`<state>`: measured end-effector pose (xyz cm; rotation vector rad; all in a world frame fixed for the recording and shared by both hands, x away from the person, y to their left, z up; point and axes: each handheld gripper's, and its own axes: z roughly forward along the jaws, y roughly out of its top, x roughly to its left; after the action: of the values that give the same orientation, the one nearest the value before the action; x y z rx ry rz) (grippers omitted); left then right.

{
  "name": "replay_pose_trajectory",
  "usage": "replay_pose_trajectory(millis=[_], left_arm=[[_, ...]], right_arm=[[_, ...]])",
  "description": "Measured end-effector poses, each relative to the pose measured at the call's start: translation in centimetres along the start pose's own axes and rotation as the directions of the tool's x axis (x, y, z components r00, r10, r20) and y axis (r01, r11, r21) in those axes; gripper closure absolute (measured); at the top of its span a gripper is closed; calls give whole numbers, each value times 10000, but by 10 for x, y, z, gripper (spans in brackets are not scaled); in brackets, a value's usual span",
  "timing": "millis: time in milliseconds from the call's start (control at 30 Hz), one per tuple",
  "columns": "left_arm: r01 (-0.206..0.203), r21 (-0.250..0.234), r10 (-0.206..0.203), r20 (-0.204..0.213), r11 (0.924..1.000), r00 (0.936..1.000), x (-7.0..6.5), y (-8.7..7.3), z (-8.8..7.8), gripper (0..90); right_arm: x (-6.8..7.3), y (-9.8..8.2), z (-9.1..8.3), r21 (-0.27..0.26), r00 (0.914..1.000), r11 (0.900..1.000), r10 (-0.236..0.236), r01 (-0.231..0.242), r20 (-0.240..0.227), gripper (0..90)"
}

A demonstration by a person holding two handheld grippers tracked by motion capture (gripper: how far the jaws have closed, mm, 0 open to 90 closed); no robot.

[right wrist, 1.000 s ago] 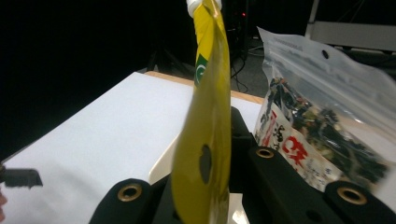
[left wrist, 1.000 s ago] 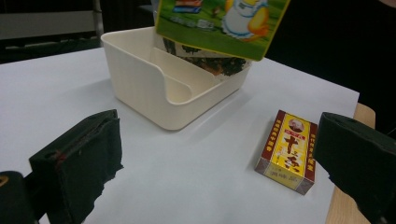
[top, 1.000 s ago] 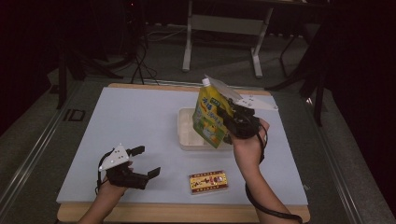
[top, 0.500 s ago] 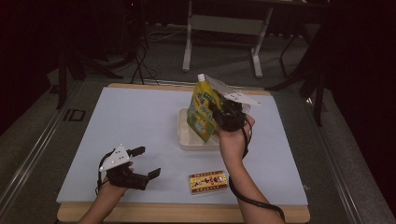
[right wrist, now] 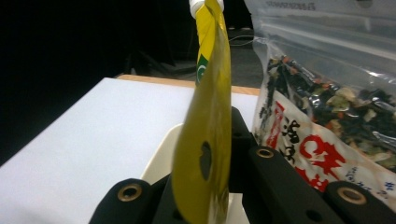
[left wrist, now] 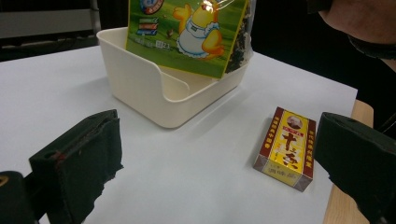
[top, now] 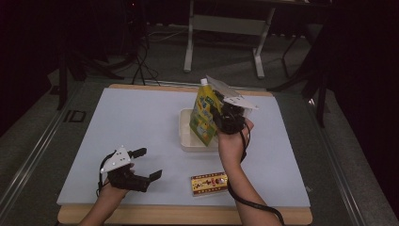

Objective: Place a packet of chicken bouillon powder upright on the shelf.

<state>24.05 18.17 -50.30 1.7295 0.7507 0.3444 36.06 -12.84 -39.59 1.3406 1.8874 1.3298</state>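
Note:
My right gripper is shut on the side edge of a green and yellow spouted pouch with a white cap. The pouch hangs upright, its bottom corner dipping into a cream plastic bin in the middle of the table. A clear bag of dried dark vegetables sits right beside the pouch; I cannot tell whether it is gripped too. My left gripper rests open at the front left, holding nothing.
A small red and yellow box lies flat near the table's front edge, between the two forearms. The pale blue table top is bare on the left. A metal stand is on the floor beyond.
The right gripper has carried the pouch left and down, from beside the bin to over it, so the pouch's bottom now dips inside. The left gripper has stayed put.

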Motion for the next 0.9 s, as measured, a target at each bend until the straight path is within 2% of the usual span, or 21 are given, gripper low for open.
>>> replay_pose_trajectory(millis=[233, 600, 700, 900], left_arm=[[3, -17, -3, 10, 10000, 10000, 1, 0, 0, 16], [-5, 19, 5, 14, 10000, 10000, 1, -1, 0, 16], [-11, 11, 11, 9, 10000, 10000, 1, -1, -1, 16], [-8, 38, 8, 26, 10000, 10000, 1, -1, 0, 16]], right_arm=[[-1, -3, 2, 76, 10000, 9999, 93, -93, 13, 900], [14, -1, 17, 256, 9998, 9994, -214, 215, -52, 900], [14, -4, 21, 326, 9995, 9989, -331, 331, -14, 900], [12, -11, 27, 454, 9997, 9987, -237, 240, -75, 900]])
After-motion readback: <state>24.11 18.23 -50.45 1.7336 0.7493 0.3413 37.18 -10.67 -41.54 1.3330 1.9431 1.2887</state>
